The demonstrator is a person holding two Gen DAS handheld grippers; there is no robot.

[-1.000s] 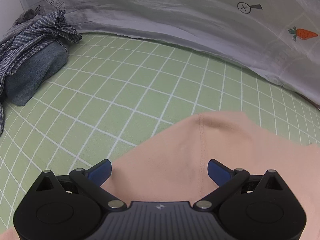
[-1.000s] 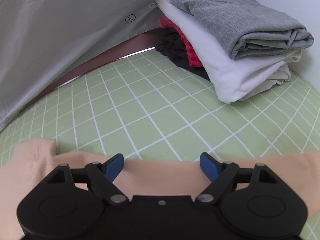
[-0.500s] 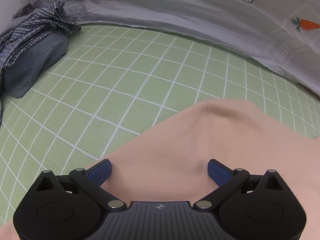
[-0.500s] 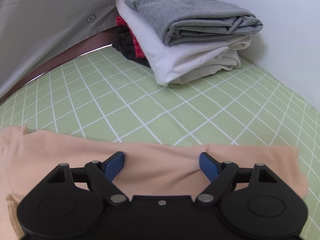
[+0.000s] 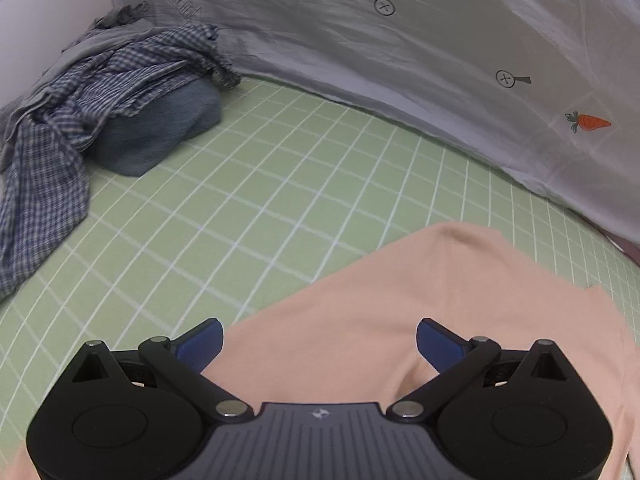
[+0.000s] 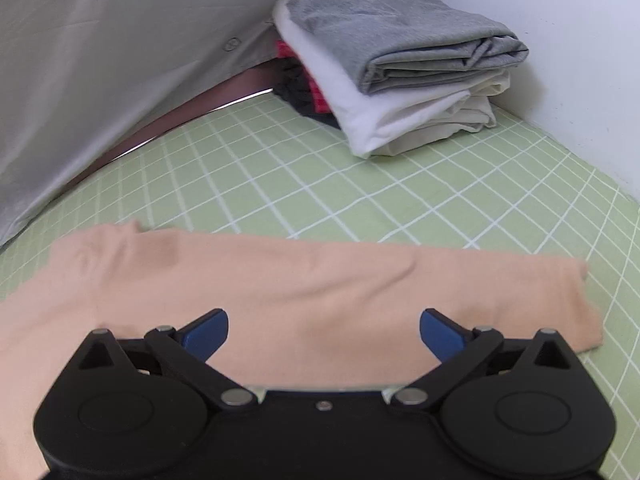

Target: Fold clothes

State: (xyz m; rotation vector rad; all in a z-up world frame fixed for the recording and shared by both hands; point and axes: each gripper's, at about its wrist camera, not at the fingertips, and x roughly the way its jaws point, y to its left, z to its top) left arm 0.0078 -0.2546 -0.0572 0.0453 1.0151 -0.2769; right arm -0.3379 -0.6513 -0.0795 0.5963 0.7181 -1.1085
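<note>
Left gripper (image 5: 318, 344) wide open, nothing held, blue pads (image 5: 200, 344) over the peach shirt (image 5: 400, 320). Right gripper (image 6: 324, 334) jaws opening, near full spread, shirt (image 6: 300, 280) below them, not pinched. Shirt lies flat on the green grid bed (image 5: 260, 200), nearest the cameras. Farther off: checked shirt (image 5: 80, 92) heaped on a blue bundle (image 5: 160, 128) at the far left corner; folded stack (image 6: 400, 60) at the far right corner. Grey sheet (image 5: 400, 40) runs along the far edge.

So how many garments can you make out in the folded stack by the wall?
4 visible: grey top uppermost, white one under it, then red and dark pieces poking out behind. More may be hidden.
</note>
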